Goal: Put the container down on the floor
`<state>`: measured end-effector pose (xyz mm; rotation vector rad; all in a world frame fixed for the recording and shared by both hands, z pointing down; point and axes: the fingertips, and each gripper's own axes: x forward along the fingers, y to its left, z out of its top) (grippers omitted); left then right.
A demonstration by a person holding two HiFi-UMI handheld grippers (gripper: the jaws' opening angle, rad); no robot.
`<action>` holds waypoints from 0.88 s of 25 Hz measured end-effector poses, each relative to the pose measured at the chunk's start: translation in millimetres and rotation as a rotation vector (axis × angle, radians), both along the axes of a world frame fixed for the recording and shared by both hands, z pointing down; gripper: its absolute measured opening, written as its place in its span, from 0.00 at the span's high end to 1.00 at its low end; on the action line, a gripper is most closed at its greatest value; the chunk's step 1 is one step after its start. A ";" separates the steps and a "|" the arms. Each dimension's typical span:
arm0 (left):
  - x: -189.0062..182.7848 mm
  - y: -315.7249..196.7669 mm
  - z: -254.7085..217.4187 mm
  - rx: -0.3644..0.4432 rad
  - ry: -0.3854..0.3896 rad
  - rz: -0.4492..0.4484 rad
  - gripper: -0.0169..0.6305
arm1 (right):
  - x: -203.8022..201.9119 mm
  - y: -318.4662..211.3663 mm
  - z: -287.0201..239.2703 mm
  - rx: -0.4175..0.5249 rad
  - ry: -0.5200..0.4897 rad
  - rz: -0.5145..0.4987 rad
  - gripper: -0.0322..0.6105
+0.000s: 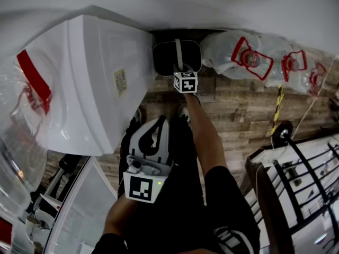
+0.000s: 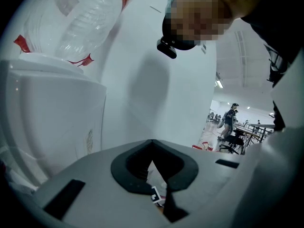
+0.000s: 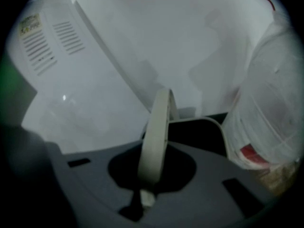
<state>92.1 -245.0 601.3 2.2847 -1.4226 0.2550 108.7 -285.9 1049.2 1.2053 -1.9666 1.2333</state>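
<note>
The container (image 1: 164, 57) is a dark bin with a pale rim. It lies low by the wall, between the white dispenser (image 1: 90, 83) and the bagged bottles (image 1: 249, 57). Its pale handle (image 1: 179, 54) stands upright, and my right gripper (image 1: 181, 70) is shut on it from above. In the right gripper view the handle (image 3: 156, 137) runs up out of the closed right gripper (image 3: 142, 198), with the container (image 3: 204, 134) behind. I cannot tell whether the bin touches the floor. My left gripper (image 1: 160, 120) hangs nearer me over my legs, shut and empty; the left gripper (image 2: 164, 201) faces the dispenser.
An upturned clear bottle (image 1: 21, 115) tops the dispenser at the left. The wood-plank floor (image 1: 238, 105) spreads to the right of the bin. A black and white rack (image 1: 302, 184) stands at the lower right, and a white panel (image 1: 79, 210) at the lower left.
</note>
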 end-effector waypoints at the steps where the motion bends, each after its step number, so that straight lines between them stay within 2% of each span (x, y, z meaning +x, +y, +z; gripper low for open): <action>1: 0.5 0.3 -0.5 -0.003 0.005 0.003 0.93 | -0.6 1.9 0.6 -0.003 0.009 -0.001 0.89; 10: -0.3 10.0 -8.0 -0.007 0.017 0.024 0.93 | 0.9 19.5 3.5 -0.060 0.062 0.006 0.89; 13: -3.1 15.4 -11.6 -0.001 0.021 0.036 0.93 | 2.4 20.0 2.4 -0.080 0.079 0.021 0.79; 16: -6.3 20.5 -17.7 -0.002 0.031 0.041 0.93 | 5.9 23.7 -1.3 -0.111 0.100 0.038 0.73; 22: -12.3 31.3 -33.1 0.009 0.034 0.070 0.93 | 11.1 26.7 -15.4 -0.115 0.131 0.079 0.72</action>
